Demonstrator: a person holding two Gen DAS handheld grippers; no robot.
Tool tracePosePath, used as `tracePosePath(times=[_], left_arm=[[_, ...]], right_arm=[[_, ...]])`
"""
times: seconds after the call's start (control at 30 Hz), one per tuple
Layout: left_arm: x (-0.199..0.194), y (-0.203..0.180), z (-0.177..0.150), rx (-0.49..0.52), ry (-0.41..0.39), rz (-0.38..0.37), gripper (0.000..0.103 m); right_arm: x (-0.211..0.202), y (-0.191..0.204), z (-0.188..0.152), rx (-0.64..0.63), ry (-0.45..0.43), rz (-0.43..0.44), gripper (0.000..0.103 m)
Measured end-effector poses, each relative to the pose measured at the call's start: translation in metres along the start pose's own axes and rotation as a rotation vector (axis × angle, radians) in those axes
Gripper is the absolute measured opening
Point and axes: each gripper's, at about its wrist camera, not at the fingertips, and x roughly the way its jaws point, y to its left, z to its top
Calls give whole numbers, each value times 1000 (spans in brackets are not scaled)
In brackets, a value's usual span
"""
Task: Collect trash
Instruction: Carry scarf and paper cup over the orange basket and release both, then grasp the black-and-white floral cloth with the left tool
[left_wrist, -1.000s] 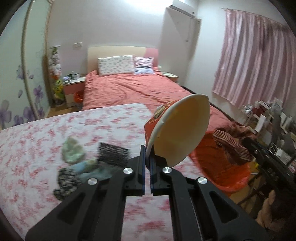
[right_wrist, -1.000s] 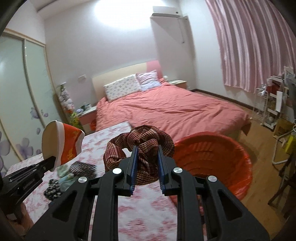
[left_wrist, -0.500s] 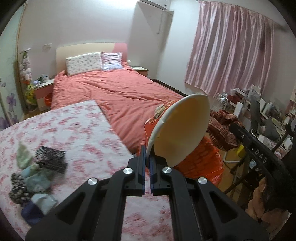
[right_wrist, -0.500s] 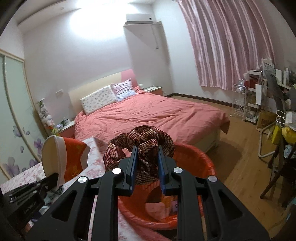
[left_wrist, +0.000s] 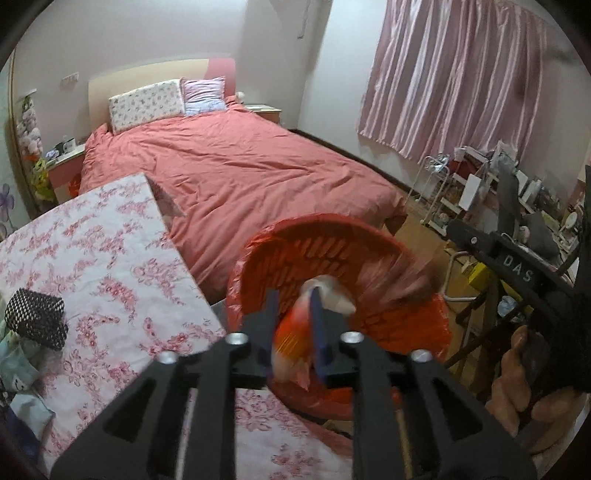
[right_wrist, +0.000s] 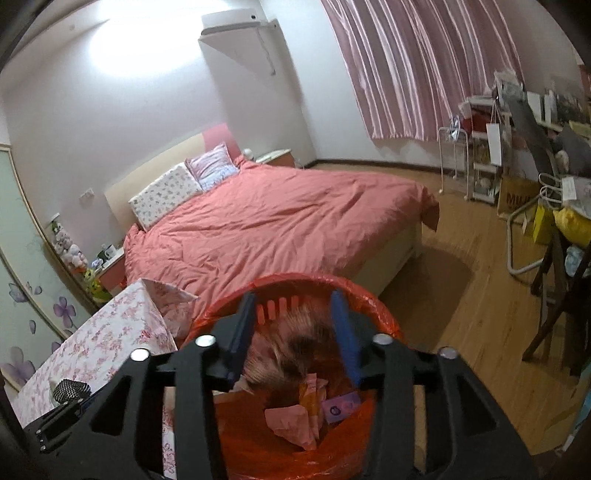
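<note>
One floral tablecloth (left_wrist: 110, 266) beside pink bed (left_wrist: 236, 177); wooden floor (right_wrist: 480, 280).

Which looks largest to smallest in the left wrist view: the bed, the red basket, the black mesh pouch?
1. bed
2. red basket, though nearness to the camera enlarges it
3. black mesh pouch

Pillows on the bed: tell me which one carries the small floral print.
The floral pillow is the white one with small flowers, nearer the wardrobe side of the headboard. The other pillow beside it is plain pinkish-lilac with no flower print.
</note>
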Motion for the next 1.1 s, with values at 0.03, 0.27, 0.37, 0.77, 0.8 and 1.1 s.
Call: tracePosePath(times=[0.03,0.27,0.37,0.77,0.8,1.1], left_arm=[[0,2,0,-2,0,9,30],[-16,31,-5,-23,-23,83,39],[-32,44,-10,-20,-42,126,45],[-88,117,-43,-78,-60,258,50],[-94,126,-47,-88,-60,273,50],[-149,220,-90,-213,-85,421,57]], right_arm=[[-3,0,-2,-4,3,1,47],[-17,13,-6,-67,0,-8,53],[-22,23,-6,-98,-7,-11,57],[-43,77,-27,-222,6,47,58],[-44,80,-29,-227,10,52,58],[-47,133,-63,-307,73,140,62]])
